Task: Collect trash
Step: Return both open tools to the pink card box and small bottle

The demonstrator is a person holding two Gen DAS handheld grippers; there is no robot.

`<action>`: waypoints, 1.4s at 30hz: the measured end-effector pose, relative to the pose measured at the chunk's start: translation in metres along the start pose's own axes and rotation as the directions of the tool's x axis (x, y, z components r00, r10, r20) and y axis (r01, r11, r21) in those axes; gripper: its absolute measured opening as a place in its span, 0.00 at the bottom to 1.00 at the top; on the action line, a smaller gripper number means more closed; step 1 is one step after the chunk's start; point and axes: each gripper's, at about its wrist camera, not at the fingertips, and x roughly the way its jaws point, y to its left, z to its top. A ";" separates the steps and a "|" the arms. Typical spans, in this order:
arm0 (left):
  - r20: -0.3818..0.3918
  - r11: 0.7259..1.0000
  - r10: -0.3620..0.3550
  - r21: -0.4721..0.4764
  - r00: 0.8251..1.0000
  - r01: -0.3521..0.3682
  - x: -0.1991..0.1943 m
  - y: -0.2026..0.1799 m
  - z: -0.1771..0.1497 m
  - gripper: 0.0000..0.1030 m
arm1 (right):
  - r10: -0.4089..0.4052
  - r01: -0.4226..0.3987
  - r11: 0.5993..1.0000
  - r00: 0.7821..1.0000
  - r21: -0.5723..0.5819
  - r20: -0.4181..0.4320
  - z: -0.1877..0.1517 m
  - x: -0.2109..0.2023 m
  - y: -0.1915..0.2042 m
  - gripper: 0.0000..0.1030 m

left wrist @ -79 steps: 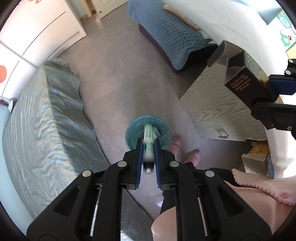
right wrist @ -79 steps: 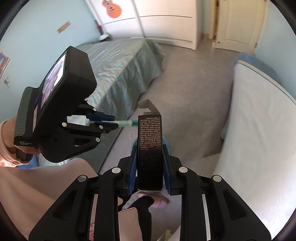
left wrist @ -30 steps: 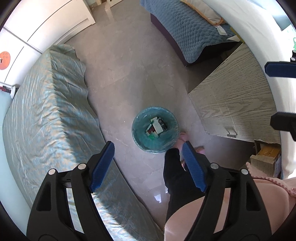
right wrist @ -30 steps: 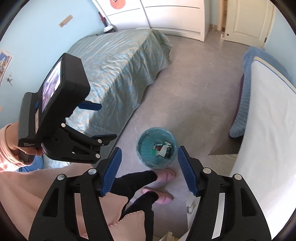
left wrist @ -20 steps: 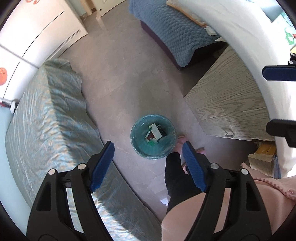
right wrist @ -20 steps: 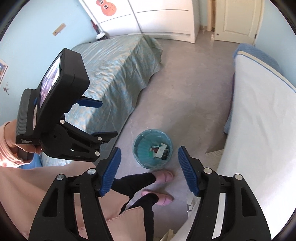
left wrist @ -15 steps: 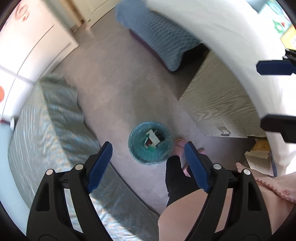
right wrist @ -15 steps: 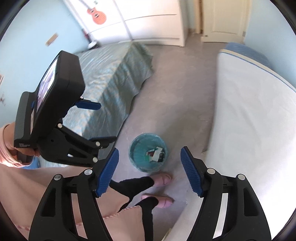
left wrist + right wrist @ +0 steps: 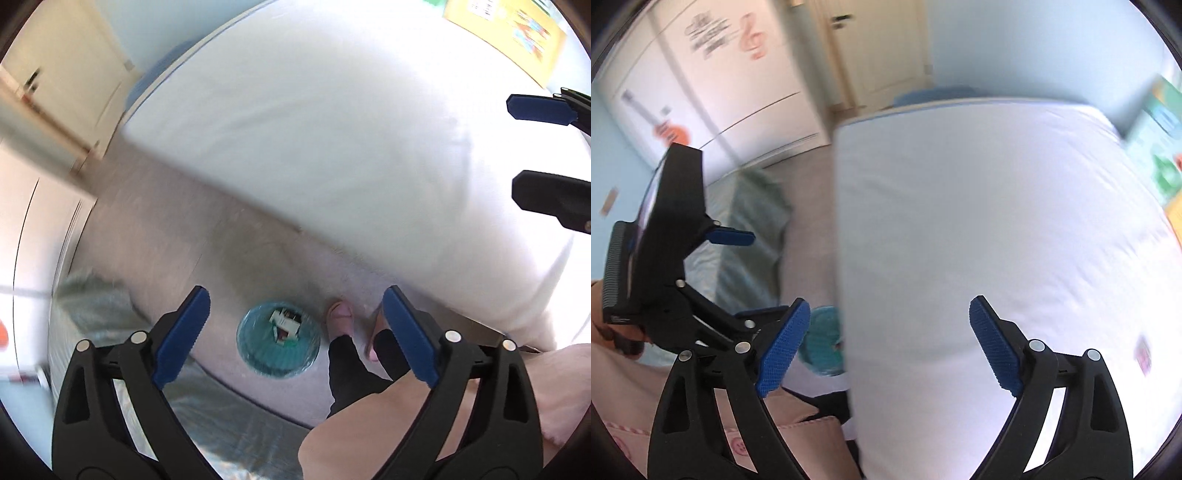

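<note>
A big white mattress [image 9: 997, 236] fills my view. Left of it runs grey floor [image 9: 177, 229], and beyond that floor lies a bed with a grey-green cover [image 9: 753, 236]. Behind the mattress I see a pale blue wall [image 9: 1015, 44], a cream door [image 9: 871, 48] and white wardrobes [image 9: 731, 74] with stickers.

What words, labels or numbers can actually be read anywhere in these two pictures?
None can be read.
Wardrobe door: dark lettering and a guitar sticker, too blurred to read.
Yellow poster: print too blurred to read.
Boxes in the teal bin: any print too small to read.
Green wall picture: blurred, no legible text.
</note>
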 end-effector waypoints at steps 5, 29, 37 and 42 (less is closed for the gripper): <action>0.027 0.986 -0.029 0.168 0.999 0.024 -0.002 -0.052 0.029 0.92 | -0.075 0.074 0.991 0.997 0.112 0.009 -0.031 -0.027 -0.038 0.85; 0.092 0.746 -0.115 0.665 0.989 0.025 0.006 -0.255 0.123 0.93 | -0.327 0.363 0.828 0.932 0.427 -0.156 -0.182 -0.110 -0.180 0.85; 0.071 0.686 -0.107 0.727 0.992 0.021 0.028 -0.295 0.152 0.93 | -0.303 0.358 0.822 0.933 0.444 -0.191 -0.194 -0.096 -0.201 0.85; 0.066 0.651 -0.104 0.759 0.992 0.018 0.038 -0.314 0.162 0.93 | -0.286 0.351 0.818 0.936 0.456 -0.206 -0.198 -0.088 -0.211 0.85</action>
